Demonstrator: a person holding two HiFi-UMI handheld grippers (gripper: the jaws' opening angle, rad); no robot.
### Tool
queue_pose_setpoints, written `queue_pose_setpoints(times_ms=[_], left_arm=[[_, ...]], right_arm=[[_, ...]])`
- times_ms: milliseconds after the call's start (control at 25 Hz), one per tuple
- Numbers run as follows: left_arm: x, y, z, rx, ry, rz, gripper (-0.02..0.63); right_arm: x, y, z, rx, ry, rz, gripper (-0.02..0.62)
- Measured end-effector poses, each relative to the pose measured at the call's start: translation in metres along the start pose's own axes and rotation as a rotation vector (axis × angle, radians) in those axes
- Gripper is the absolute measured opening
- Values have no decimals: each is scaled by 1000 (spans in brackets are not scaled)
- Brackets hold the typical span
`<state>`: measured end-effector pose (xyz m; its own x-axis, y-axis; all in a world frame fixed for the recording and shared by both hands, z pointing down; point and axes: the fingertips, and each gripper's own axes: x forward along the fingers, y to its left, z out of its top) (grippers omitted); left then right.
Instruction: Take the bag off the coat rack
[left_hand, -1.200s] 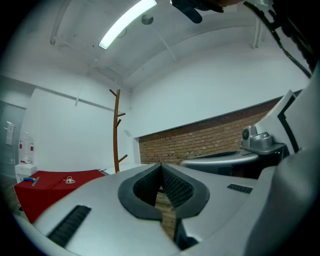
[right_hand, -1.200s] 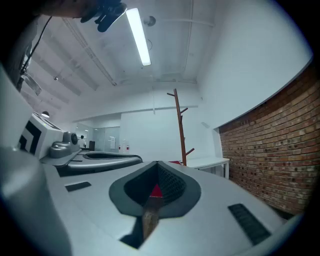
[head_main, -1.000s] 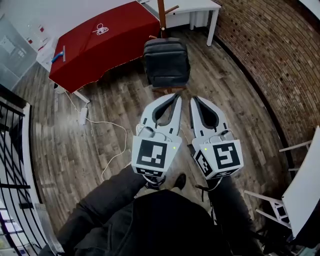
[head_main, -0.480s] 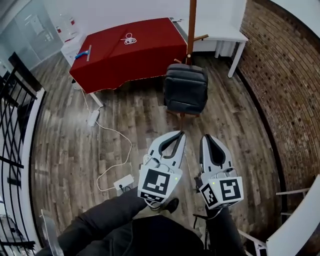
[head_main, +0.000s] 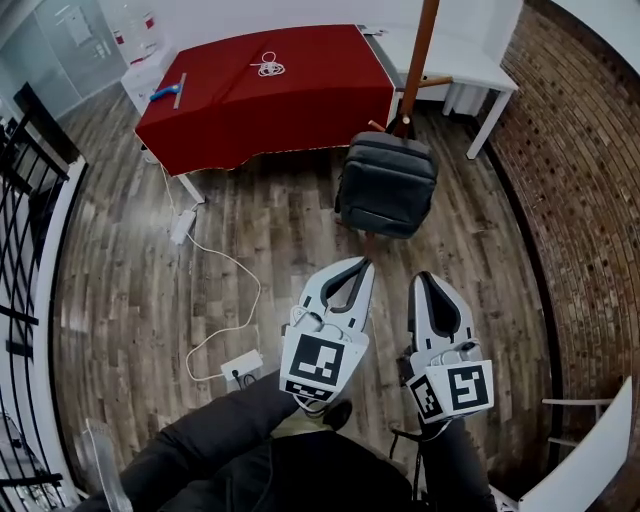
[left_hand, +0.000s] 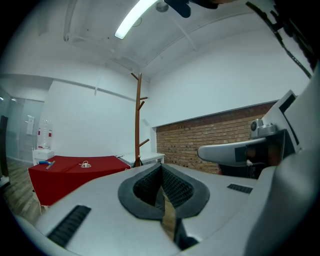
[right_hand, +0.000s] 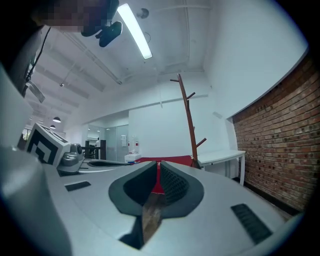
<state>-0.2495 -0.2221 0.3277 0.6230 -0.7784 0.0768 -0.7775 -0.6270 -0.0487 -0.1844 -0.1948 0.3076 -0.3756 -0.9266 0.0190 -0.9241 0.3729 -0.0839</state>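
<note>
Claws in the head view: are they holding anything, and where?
Nothing is held. The left claw and the right claw are both shut and empty, well short of the black backpack.

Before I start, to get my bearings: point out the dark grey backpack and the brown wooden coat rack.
Dark grey backpack (head_main: 388, 185): head view, front panel.
Brown wooden coat rack (head_main: 421, 55): head view, upright pole.

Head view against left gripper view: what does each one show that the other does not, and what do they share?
Only the head view shows the black bag low on the coat rack, a white power strip on the wooden floor, and the person's legs. Only the left gripper view shows the ceiling light and the rack's top pegs. Both show the red table, the rack's pole and the brick wall.
</note>
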Motion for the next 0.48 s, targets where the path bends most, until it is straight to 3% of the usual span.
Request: queue_pose_setpoints(times_ms=[480], left_arm=[[81, 62, -17, -48, 19, -21, 9]], right_arm=[[93, -48, -8, -11, 29, -37, 9]])
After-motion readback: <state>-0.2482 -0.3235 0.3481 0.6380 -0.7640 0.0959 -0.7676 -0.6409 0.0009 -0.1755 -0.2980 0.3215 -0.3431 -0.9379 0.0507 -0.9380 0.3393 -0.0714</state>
